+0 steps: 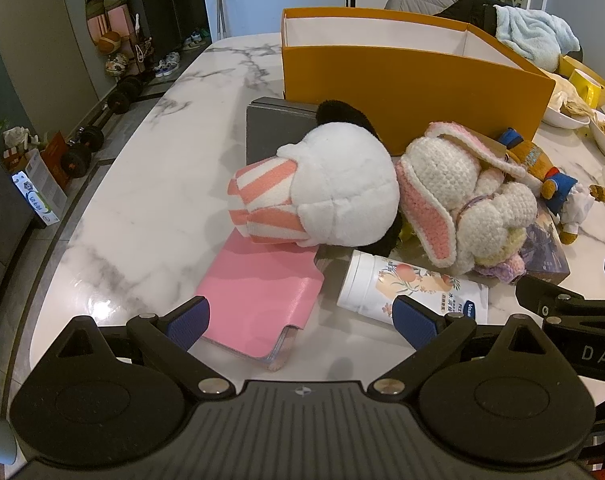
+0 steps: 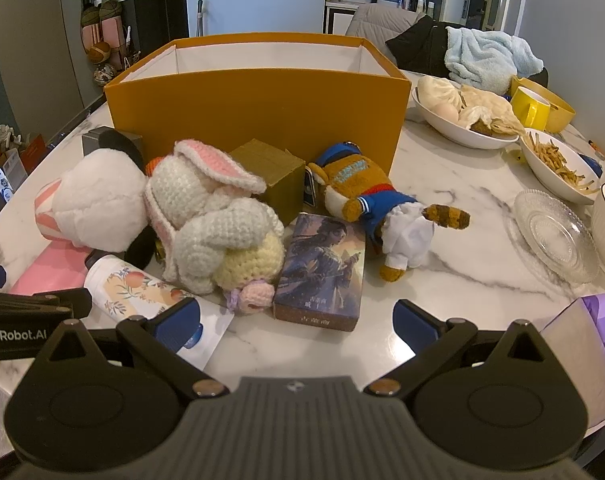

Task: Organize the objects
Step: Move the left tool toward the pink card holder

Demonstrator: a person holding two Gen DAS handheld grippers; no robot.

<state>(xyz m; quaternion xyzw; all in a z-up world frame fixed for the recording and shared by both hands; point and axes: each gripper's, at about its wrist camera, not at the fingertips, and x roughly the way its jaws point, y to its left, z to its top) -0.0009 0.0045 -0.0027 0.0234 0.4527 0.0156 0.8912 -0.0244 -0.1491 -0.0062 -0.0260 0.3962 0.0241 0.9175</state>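
Left tool point(image 1: 302, 318) spread wide, empty, over a pink wallet point(image 1: 258, 304). Then a white plush point(image 2: 98, 200), a crocheted rabbit point(image 2: 210, 220), a card box point(image 2: 322, 268) and a sailor-suited toy point(image 2: 374, 204) crowd the table point(image 2: 462, 248) before the orange box point(image 2: 262, 108). Right tool point(image 2: 296, 318) apart, empty.

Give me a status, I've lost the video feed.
Left gripper and right gripper open, empty. Toys loose beside orange box, none seen inside. Crochet bunny lies over the tube.
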